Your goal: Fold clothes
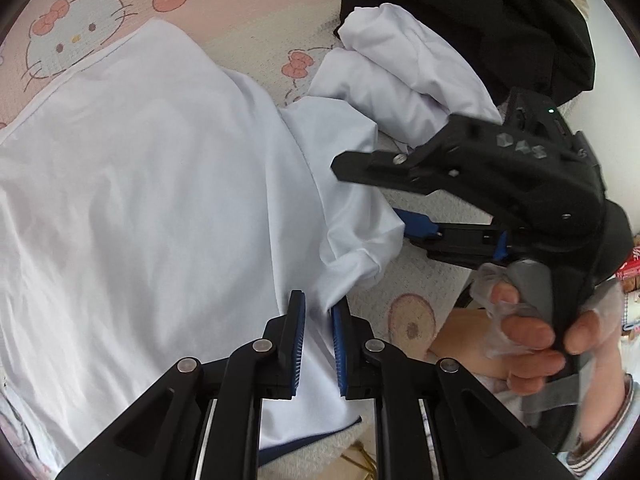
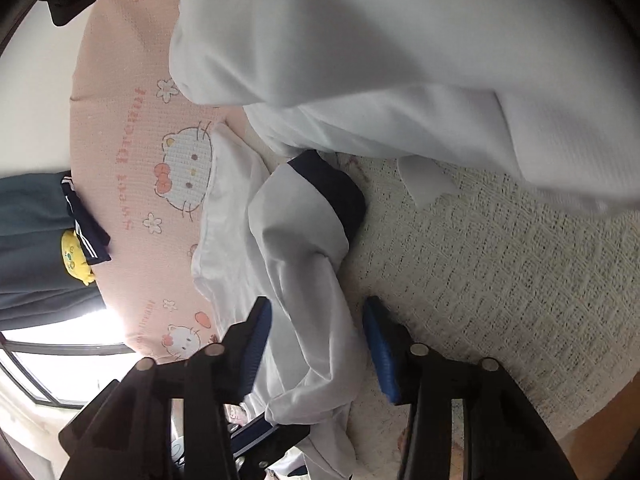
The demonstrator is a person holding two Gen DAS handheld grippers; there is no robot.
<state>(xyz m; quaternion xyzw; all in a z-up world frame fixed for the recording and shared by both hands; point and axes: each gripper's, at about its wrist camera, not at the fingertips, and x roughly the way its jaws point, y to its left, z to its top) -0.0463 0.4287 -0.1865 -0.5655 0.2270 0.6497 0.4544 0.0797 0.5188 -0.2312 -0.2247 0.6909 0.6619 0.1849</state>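
Barely started tbh: white shirt (image 1: 132, 184) spread, unfolded. Left gripper (image 1: 318, 334) pinching its hem, right gripper (image 2: 318, 344) half-open round sleeve (image 2: 304, 240).

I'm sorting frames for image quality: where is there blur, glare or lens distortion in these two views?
Left wrist view: mostly sharp, fisheye bending at the edges, the right hand-held gripper slightly motion-blurred, the white shirt evenly lit. Right wrist view: the near white cloth at top is soft and out of focus, the window is blown out with glare, dark vignette in the corners.
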